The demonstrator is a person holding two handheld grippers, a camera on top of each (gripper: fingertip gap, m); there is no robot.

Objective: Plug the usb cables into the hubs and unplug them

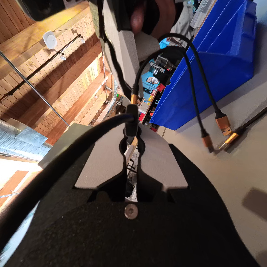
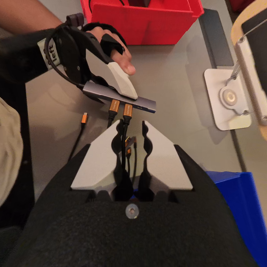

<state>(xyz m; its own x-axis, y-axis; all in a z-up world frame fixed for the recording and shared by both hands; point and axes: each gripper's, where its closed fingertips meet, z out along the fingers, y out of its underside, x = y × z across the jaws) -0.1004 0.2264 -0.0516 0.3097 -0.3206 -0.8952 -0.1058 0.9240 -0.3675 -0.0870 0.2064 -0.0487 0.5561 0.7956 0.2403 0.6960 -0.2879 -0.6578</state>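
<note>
The left claw (image 2: 122, 92) is clamped on a slim grey metal hub (image 2: 119, 96) held above the grey counter (image 2: 173, 86). Two orange-sleeved plugs (image 2: 114, 106) sit in the hub. The right claw (image 2: 132, 122) stands apart around their black braided cables (image 2: 124, 144). Only the right wrist view shows the red bin (image 2: 144, 26); both show the blue bin (image 1: 216, 72).

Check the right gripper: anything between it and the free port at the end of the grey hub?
Partly. The right gripper is open just below the grey hub, which the left gripper clamps. The black cable from the nearer orange plug runs down between its fingers. The free port itself looks uncovered.
</note>
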